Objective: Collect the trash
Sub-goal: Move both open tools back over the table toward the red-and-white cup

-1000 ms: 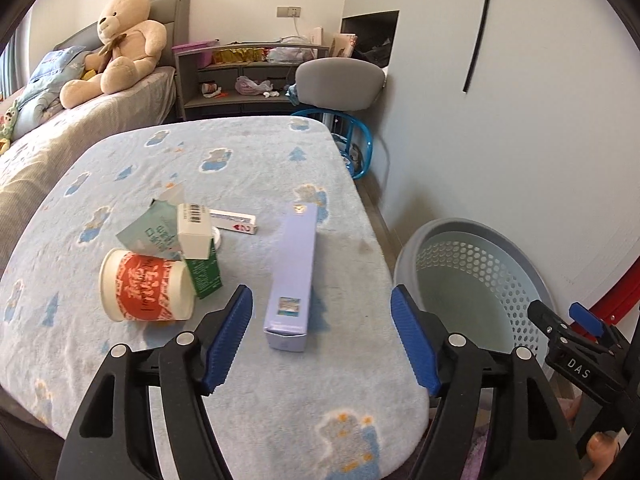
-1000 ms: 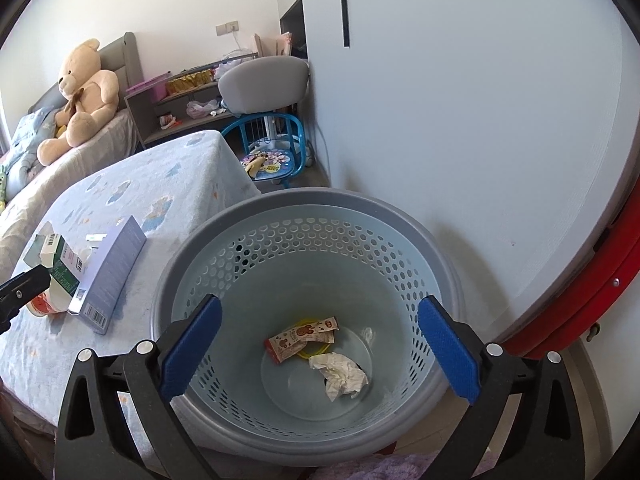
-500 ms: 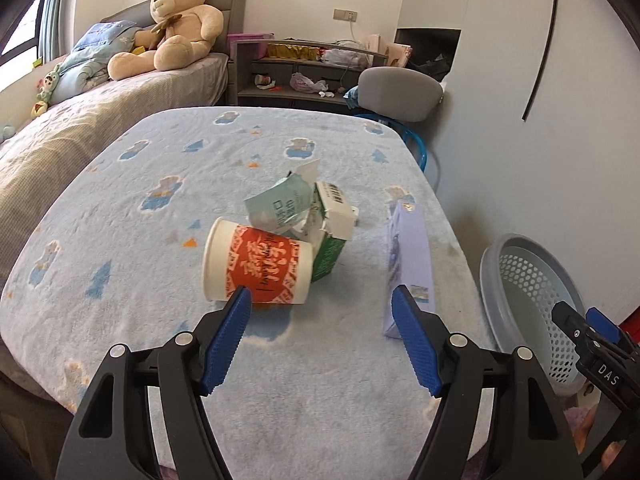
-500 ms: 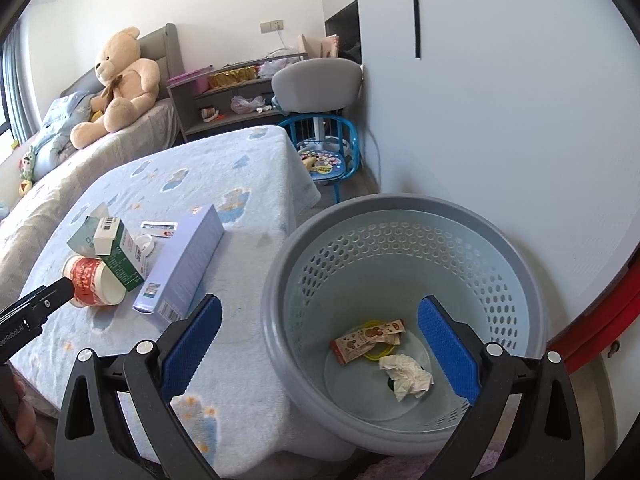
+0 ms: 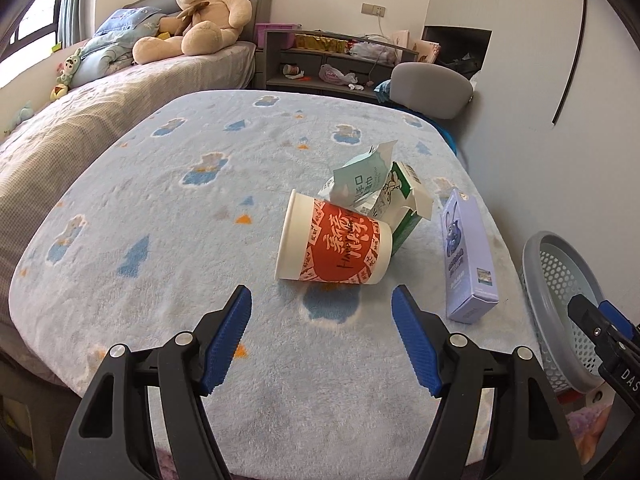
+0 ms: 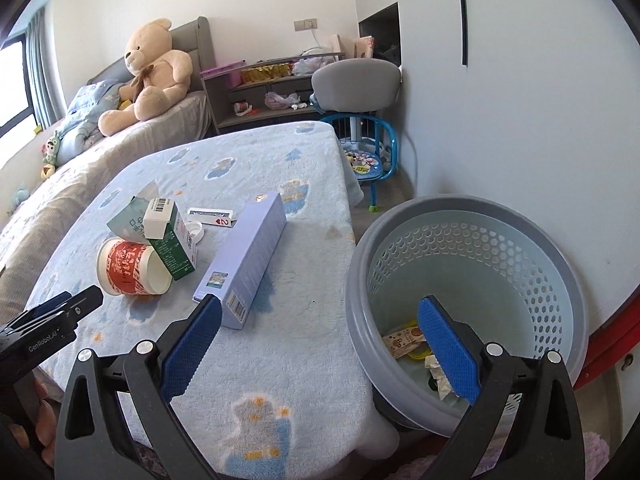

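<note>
Low table under a fluffy pale-blue bear-print blanket, red-and-white paper cup on its side, green-and-white carton leaning on it, long lilac cardboard box alongside, playing card behind

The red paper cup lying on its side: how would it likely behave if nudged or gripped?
The paper cup lies sideways, so it probably rolls in a curve. Thin-walled and apparently empty, it is likely light and may crush.

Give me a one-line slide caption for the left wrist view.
Open left gripper above a tipped paper cup, green carton and purple box on the blue blanket.
</note>
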Tool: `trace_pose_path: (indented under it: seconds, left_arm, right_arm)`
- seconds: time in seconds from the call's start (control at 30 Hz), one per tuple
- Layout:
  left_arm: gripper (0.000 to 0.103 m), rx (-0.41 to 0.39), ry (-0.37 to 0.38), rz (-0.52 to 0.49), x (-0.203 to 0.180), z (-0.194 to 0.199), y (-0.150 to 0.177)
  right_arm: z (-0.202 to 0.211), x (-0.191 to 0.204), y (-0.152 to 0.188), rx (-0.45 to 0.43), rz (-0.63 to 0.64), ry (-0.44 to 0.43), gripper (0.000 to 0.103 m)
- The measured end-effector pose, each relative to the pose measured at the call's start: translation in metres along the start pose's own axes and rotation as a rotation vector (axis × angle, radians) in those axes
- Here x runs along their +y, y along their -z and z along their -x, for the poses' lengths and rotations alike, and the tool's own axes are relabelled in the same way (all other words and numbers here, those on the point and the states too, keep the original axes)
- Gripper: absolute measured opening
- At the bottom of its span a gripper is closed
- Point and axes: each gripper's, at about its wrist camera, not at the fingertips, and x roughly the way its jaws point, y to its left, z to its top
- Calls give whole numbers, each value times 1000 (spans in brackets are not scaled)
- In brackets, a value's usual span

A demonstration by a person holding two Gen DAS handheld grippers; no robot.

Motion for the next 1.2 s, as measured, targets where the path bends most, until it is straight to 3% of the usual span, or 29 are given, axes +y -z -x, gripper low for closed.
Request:
trace_pose_path:
  seconds: [0.87,1.2]
  left_arm:
    - [70,69,4,-14,-18,-51,3]
    - [70,39,-65,2,-30,-72,-12]
  right_arm:
    - [-24,-16,10,60,-44,-30,96]
    - [-29,-24,11,75,-67,-46,96]
